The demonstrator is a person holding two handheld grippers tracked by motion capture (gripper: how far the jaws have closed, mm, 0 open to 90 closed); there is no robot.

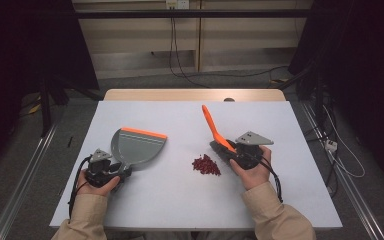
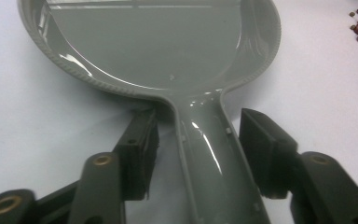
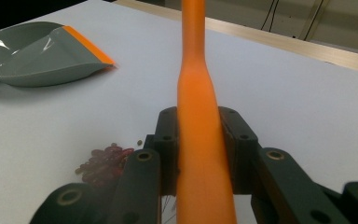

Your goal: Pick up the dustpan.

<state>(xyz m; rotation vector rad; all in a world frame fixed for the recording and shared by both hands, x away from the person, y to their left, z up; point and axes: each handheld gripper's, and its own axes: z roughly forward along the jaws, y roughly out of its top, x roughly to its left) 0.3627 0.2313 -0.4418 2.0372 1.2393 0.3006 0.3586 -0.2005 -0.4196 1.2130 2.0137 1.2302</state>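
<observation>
Brush [image 1: 213,128] handle up, away, in right tongs [image 1: 230,150], dustpan [image 1: 136,146] lip forward

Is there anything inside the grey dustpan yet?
No. The dustpan pan is bare grey plastic; the red bits lie in a pile on the table. Whatever is beneath the pan is covered.

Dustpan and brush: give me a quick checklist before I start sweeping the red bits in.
1. Right hand-held gripper clamped on the orange brush handle: ok.
2. Left hand-held gripper gripping the dustpan handle: not ok; jaws straddle it with gaps on both sides.
3. Dustpan lying flat on the table: ok.
4. Orange lip facing the red pile: not ok; it points away from the person, with the pile off to the right.
5. Pile gathered, not scattered: ok.
6. Bristles touching the table: cannot tell.
</observation>
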